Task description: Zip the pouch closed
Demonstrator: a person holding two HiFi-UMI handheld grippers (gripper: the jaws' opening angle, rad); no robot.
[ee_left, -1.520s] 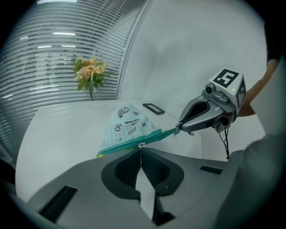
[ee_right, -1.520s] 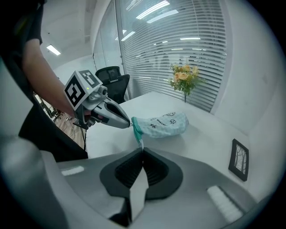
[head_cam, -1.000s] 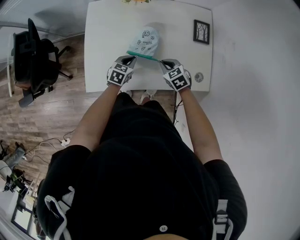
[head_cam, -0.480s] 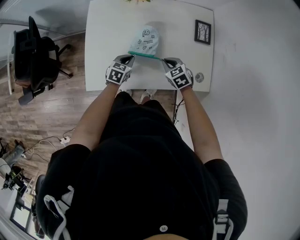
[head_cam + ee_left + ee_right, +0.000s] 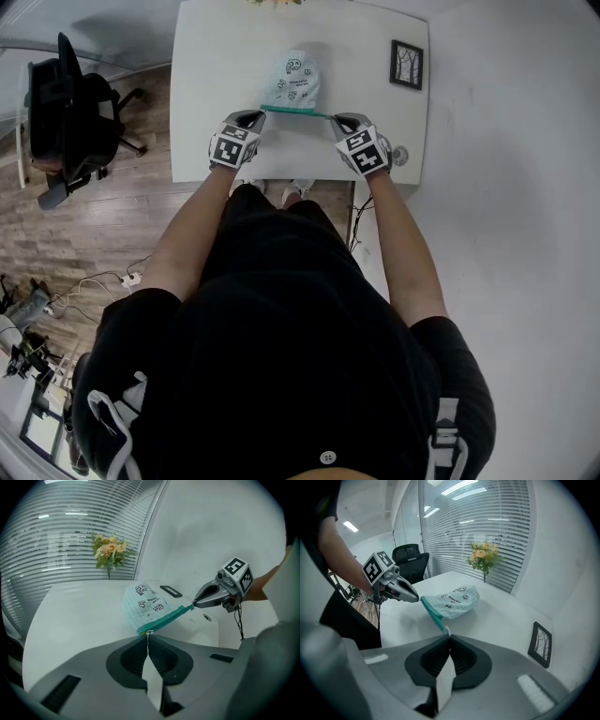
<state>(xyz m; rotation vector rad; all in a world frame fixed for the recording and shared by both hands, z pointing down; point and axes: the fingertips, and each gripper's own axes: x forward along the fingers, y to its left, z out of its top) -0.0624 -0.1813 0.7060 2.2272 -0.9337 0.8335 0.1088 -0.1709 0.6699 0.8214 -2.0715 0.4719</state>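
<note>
A pale green checked pouch (image 5: 292,80) with small prints and a teal zipper edge (image 5: 296,112) hangs stretched between my two grippers above the white table (image 5: 206,75). My left gripper (image 5: 259,115) is shut on the left end of the zipper edge, and a small silver metal piece (image 5: 149,632) shows right at its tips (image 5: 148,635). My right gripper (image 5: 334,118) is shut on the other end of that edge, with a small white tab (image 5: 446,630) at its tips (image 5: 449,634). Each gripper shows in the other's view: the right gripper (image 5: 194,604) and the left gripper (image 5: 417,598). The pouch's body (image 5: 143,602) sags towards the table.
A black-framed picture (image 5: 405,64) lies at the table's right, and a round cable hole (image 5: 400,155) is near the front right corner. A flower bunch (image 5: 110,550) stands at the far edge before window blinds. A black office chair (image 5: 66,103) stands on the wood floor to the left.
The right gripper has edged slightly to the right, and the teal zipper edge now runs straighter between the two grippers. Both grips are unchanged.
</note>
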